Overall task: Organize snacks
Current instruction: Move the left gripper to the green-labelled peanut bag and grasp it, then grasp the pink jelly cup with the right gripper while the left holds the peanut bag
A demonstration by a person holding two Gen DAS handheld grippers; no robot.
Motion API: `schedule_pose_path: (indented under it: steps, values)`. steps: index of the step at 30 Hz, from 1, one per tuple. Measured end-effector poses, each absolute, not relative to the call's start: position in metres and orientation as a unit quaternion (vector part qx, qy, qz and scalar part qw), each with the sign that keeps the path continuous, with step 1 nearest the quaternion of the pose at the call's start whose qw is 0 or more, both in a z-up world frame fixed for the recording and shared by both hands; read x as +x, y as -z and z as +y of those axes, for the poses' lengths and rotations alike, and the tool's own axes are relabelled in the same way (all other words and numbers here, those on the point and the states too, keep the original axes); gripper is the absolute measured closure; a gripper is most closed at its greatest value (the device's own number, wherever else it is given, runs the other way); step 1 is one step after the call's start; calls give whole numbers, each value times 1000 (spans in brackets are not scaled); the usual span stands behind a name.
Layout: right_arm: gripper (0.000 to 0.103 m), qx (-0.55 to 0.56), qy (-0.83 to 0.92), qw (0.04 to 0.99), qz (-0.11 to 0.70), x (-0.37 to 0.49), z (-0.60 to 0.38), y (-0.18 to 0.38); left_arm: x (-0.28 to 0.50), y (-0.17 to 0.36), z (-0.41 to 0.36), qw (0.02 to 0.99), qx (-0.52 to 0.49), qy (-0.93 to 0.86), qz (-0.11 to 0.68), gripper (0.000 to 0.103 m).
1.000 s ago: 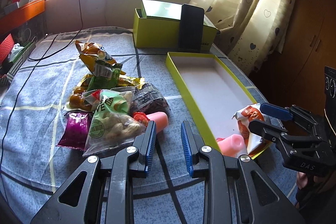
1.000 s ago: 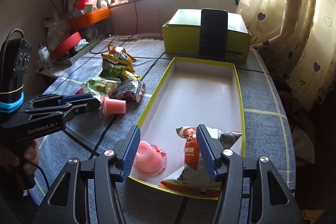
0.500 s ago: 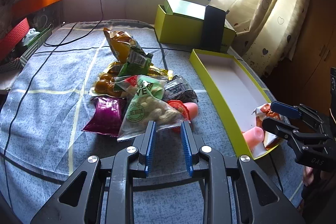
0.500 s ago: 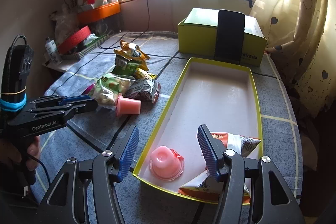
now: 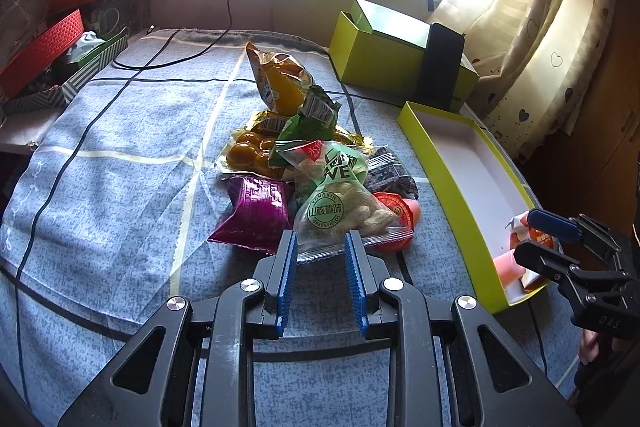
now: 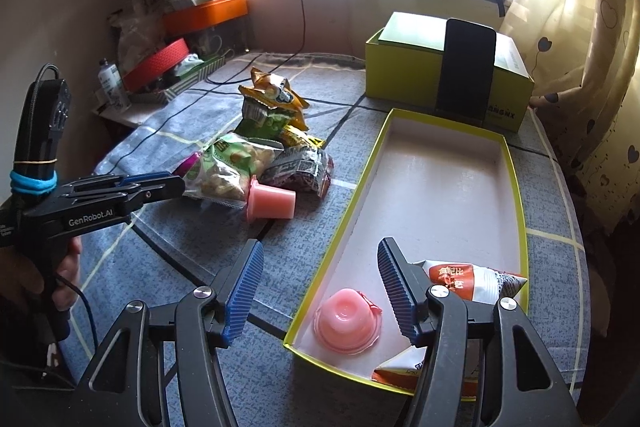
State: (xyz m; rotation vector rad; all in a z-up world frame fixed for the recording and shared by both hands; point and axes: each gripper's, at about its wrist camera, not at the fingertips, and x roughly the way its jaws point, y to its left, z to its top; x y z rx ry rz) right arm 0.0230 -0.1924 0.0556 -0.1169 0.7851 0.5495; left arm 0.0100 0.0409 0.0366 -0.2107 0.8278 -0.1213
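Our left fingers (image 5: 320,255) are drawn close together, only a narrow gap between the blue pads. The clear seam of the nut bag (image 5: 340,211) lies right at their tips; we cannot tell whether they pinch it. A purple packet (image 5: 256,215) sits just left of the tips, and the rest of the snack pile (image 5: 296,131) is beyond them on the table (image 5: 120,187). Our right fingers (image 6: 320,245) are spread wide and hold nothing. Between and below them, in the near end of the yellow tray (image 6: 516,187), rests a pink jelly cup (image 6: 347,321). An orange packet (image 6: 472,279) lies just behind the right-hand finger.
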Motion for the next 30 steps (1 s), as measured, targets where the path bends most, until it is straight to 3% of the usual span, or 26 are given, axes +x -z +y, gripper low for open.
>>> schedule_pose_path:
  steps: [4,9,21,30]
  values:
    - [44,-58,-268,884,379,24,-188,-55,14,-38,43,908,-110,62,401,63]
    - [44,-64,-272,882,378,26,-182,-55,25,-46,41,911,-112,68,390,53]
    - [44,-73,-280,879,378,36,-166,-56,73,-33,25,901,-104,66,415,53]
    - [44,-72,-283,876,385,43,-161,-52,65,-9,27,888,-110,76,440,53]
